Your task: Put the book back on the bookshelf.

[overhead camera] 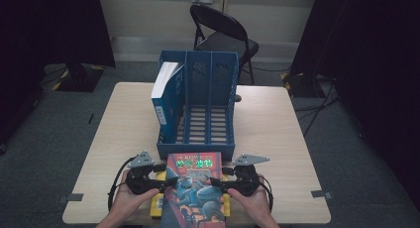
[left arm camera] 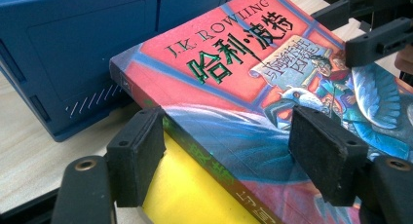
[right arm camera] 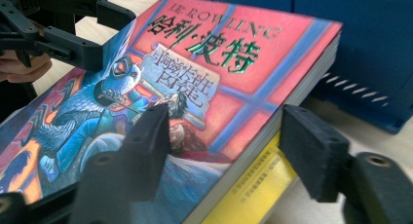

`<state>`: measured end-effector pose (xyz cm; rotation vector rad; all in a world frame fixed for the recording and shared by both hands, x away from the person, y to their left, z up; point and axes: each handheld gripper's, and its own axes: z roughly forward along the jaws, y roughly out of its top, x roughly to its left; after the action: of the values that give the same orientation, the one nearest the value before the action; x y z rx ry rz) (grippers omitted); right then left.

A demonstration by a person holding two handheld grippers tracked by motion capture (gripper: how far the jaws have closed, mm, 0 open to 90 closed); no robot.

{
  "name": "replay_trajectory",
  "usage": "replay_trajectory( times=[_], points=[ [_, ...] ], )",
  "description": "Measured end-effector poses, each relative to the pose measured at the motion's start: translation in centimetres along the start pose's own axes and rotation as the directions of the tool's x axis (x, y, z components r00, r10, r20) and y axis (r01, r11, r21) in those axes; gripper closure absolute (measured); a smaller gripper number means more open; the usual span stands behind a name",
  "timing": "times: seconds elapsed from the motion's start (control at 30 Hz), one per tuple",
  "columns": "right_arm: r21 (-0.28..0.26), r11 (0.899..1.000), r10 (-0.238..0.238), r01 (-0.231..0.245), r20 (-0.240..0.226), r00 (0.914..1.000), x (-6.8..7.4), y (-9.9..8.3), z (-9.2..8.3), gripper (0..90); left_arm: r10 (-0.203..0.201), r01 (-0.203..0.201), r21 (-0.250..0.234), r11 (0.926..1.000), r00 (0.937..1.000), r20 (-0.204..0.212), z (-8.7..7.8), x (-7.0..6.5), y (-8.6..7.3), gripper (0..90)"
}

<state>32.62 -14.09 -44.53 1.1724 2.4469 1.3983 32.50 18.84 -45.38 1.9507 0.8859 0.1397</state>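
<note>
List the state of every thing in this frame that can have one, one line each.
Red book: closed, lying flat on top of a yellow book, cover up.
Blue file rack: upright; left slot holds a blue book, the other slots empty.
Left gripper: jaws open, straddling the red book's spine edge.
Right gripper: jaws open, straddling the red book's page edge.
Folding chair: unfolded, unoccupied.

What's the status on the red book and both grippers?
Left gripper and right gripper open, jaws astride red book's side edges. Book lies on yellow book. Blue file rack just ahead.
</note>
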Motion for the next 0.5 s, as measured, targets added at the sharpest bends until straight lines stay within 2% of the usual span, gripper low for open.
replay_trajectory(
  times=[0.1,0.33,0.47,0.5],
  points=[
    [-0.018,1.0,-0.009,0.009,-0.012,0.9999,0.0,0.1,-0.4,44.3,0.003,-0.003,-0.002,1.0,1.0,0.001,0.0,0.0,0.0,28.2],
    [-0.017,1.0,-0.013,0.013,-0.006,0.9999,0.4,0.0,-0.6,45.9,0.007,-0.007,-0.004,1.0,1.0,0.001,0.0,0.0,0.0,28.2],
    [-0.03,1.0,-0.005,0.004,-0.025,0.9997,0.5,-0.1,-1.1,49.4,0.01,-0.01,-0.005,0.9999,0.9999,0.002,0.0,0.1,-0.1,28.1],
    [-0.037,0.999,0.001,-0.002,-0.043,0.9991,0.4,-0.1,-1.2,50.6,0.01,-0.01,-0.006,0.9999,1.0,0.002,0.0,0.1,-0.1,28.0]
  ],
)
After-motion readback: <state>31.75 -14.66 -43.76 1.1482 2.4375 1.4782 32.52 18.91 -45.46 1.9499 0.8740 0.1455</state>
